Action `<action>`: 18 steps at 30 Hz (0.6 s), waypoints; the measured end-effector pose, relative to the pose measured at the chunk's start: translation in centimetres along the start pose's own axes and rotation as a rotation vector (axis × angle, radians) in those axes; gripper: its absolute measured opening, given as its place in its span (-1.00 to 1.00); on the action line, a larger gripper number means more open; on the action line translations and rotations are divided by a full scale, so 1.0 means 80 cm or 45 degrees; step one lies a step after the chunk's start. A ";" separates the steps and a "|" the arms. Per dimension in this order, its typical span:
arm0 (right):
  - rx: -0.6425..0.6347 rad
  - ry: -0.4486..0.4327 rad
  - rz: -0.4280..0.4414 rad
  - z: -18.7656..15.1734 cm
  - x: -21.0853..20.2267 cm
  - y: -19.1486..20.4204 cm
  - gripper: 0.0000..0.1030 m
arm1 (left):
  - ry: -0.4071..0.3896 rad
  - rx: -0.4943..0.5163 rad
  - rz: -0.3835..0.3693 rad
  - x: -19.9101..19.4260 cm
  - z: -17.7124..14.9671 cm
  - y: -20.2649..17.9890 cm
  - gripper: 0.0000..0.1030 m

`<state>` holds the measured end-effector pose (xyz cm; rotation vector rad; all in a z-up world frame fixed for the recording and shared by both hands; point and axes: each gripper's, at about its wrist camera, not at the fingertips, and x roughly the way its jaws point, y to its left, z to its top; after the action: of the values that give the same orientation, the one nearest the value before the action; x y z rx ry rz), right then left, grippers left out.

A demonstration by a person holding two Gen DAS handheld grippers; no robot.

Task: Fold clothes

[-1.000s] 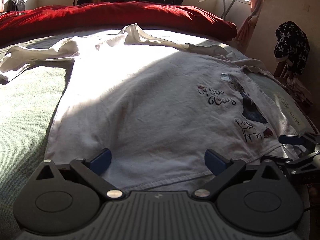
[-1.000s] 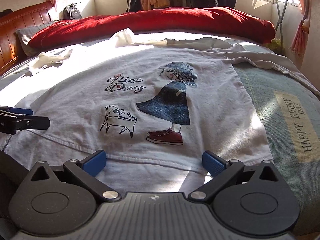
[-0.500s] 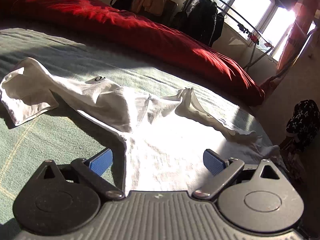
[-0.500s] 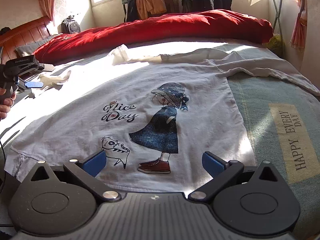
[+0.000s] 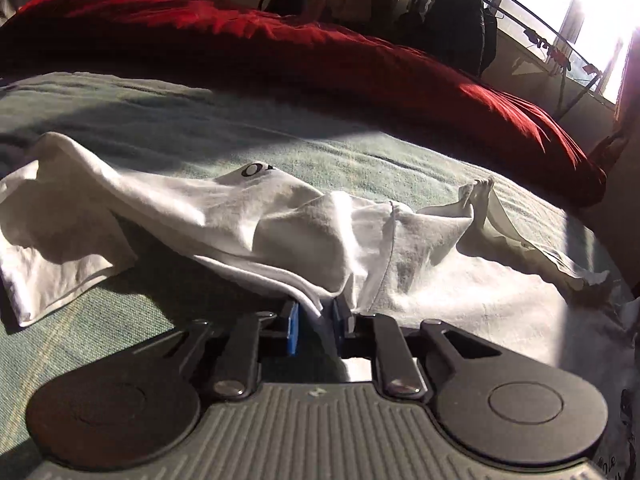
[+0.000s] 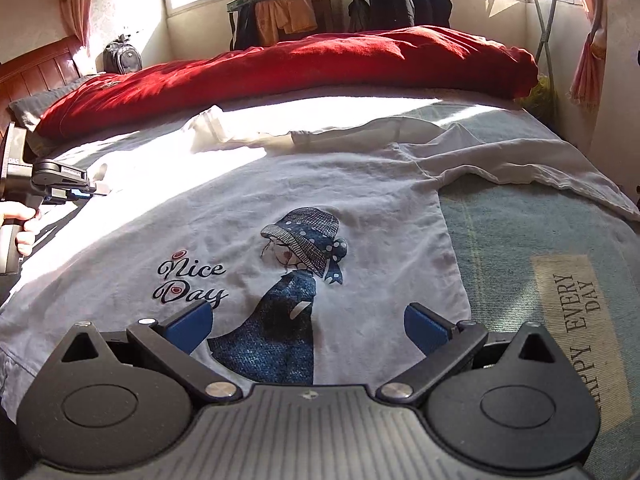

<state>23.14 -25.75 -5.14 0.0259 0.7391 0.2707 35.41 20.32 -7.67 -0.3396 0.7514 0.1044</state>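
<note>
We noted the green bedspread [image 6: 520, 216], printed "HAPPY EVERY DAY". On it a white T-shirt [image 6: 360, 208] lay front up, creased, printed with a hatted girl and "Nice Day". Left gripper [image 5: 314, 322] jaws were closing, sleeve fold between them; right gripper [image 6: 308, 326] jaws stood spread above the shirt.

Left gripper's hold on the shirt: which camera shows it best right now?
The left wrist view: the left gripper is closing, with a fold of the white shirt between its blue pads. The right wrist view shows it only small at the frame's left edge, contact unclear.
</note>
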 end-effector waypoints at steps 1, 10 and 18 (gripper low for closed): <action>-0.003 0.000 -0.004 0.003 0.000 -0.001 1.00 | 0.020 -0.024 -0.008 0.000 0.004 0.005 -0.67; 0.055 0.001 0.265 0.038 0.033 0.004 1.00 | 0.069 0.095 -0.410 -0.119 -0.046 -0.052 -0.31; 0.106 0.099 0.200 0.011 0.061 -0.011 1.00 | 0.208 0.163 -0.356 -0.069 -0.097 -0.065 -0.22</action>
<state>27.41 -25.31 -7.83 0.1535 0.8272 0.3926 27.44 12.93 -7.77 -0.3306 0.8603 -0.2364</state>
